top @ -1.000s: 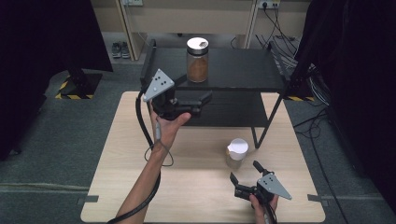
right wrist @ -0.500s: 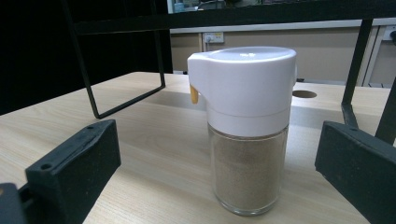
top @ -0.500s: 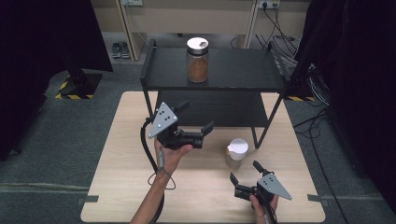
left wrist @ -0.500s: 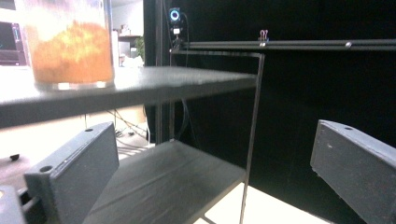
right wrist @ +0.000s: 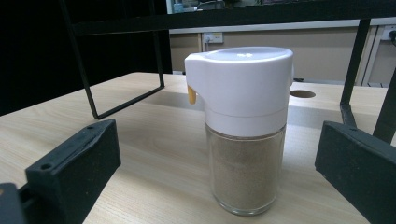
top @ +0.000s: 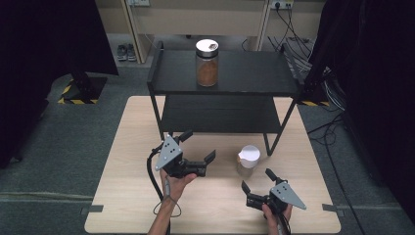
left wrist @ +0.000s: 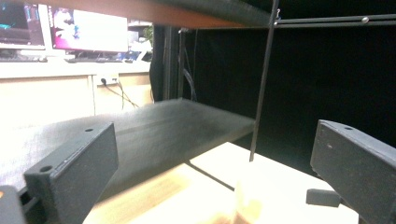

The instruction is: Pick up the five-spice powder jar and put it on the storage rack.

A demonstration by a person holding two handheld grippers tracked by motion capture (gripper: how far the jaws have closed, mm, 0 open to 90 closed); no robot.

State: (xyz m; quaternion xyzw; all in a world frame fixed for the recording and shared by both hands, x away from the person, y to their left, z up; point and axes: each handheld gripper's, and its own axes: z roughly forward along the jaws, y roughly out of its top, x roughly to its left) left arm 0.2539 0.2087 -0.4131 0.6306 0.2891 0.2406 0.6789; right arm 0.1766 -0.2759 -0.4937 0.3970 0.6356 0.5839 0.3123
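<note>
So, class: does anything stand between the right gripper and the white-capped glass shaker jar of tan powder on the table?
Nothing visible does. The right gripper is open, its jaws pointing at the white-capped glass shaker jar, with bare light wooden table between them. The black metal shelf rack stands behind the jar.

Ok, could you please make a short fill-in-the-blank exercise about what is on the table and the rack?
1. The jar of brown powder stands on the ______ shelf of the black rack.
2. The white-capped shaker stands on the wooden ______.
3. The jaws of the right gripper are ______, with the shaker ahead of them.
4. The left gripper holds ______.

Missing words: top; table; open; nothing
</note>
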